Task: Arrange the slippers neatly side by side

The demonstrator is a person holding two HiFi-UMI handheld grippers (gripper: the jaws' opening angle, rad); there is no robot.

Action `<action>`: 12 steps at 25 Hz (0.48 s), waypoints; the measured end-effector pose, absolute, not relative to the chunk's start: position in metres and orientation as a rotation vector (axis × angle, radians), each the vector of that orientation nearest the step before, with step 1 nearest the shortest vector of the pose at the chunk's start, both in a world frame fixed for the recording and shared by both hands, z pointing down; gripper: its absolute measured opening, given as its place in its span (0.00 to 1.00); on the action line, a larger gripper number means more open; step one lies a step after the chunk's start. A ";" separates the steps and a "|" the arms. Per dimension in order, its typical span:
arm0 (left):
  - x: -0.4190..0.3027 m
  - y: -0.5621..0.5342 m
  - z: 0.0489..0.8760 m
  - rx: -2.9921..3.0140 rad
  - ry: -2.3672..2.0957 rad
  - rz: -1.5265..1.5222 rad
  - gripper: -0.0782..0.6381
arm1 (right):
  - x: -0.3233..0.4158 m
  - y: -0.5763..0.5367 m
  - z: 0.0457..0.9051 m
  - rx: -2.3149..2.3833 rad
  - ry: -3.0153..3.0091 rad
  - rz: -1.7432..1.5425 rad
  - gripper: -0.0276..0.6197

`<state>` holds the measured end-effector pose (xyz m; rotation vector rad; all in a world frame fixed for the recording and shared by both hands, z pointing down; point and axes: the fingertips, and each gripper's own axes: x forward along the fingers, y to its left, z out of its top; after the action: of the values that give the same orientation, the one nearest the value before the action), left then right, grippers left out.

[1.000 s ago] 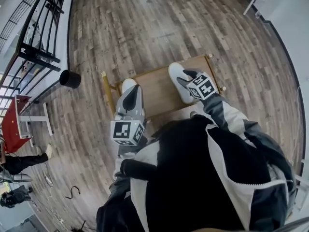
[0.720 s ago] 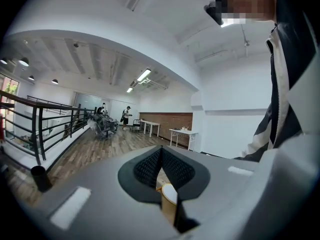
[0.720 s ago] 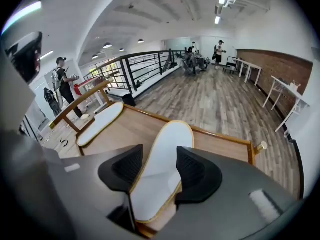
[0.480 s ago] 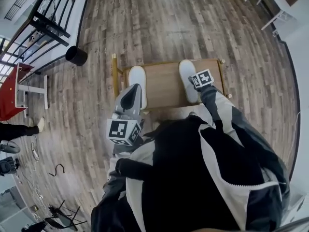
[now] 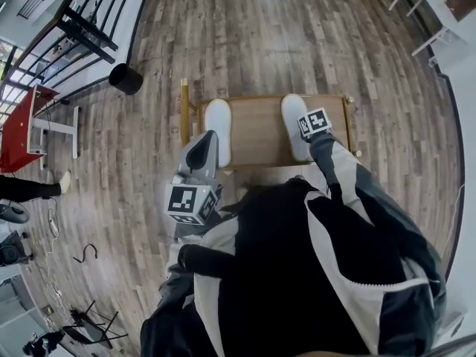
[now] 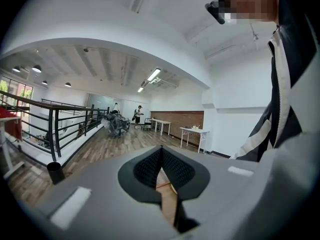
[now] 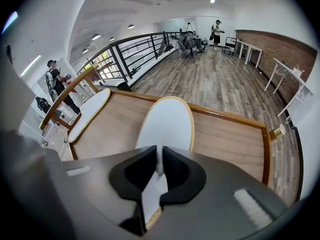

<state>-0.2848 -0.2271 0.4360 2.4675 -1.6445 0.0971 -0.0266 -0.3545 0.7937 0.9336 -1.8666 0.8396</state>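
Observation:
Two white slippers lie apart on a low wooden table [image 5: 256, 136]. The left slipper [image 5: 218, 129] sits near the table's left edge and also shows in the right gripper view [image 7: 90, 115]. My right gripper [image 5: 305, 129] points steeply down at the near end of the right slipper [image 5: 292, 110]. Its jaws have just been closing and now pinch that slipper's [image 7: 167, 121] thin near edge [image 7: 159, 166]. My left gripper [image 5: 208, 137] hovers by the left slipper's near end, held roughly level and shut [image 6: 161, 159] on nothing.
A black bin [image 5: 125, 79] stands on the wooden floor left of the table, beside a black railing [image 5: 82, 21]. A red table [image 5: 22, 125] and a person's legs [image 5: 26, 188] are at the far left. White tables [image 5: 431, 6] stand at the upper right.
My right gripper has come down onto the right slipper's near end and shut on it. The left gripper drifted slightly beside the left slipper. The table now sits squarer in view.

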 end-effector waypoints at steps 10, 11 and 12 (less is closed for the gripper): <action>-0.274 -0.237 0.438 2.485 -1.592 0.094 0.13 | -0.028 -0.353 0.770 0.972 -1.941 0.860 0.09; -0.272 -0.238 0.439 2.484 -1.586 0.099 0.13 | -0.030 -0.352 0.763 0.971 -1.962 0.850 0.09; -0.271 -0.239 0.441 2.482 -1.581 0.105 0.13 | -0.034 -0.352 0.755 0.969 -1.987 0.840 0.09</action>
<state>-0.2707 -0.2390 0.4408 2.4819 -1.5812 0.1047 -0.0340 -0.3516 0.7550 0.9690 -1.9871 0.8395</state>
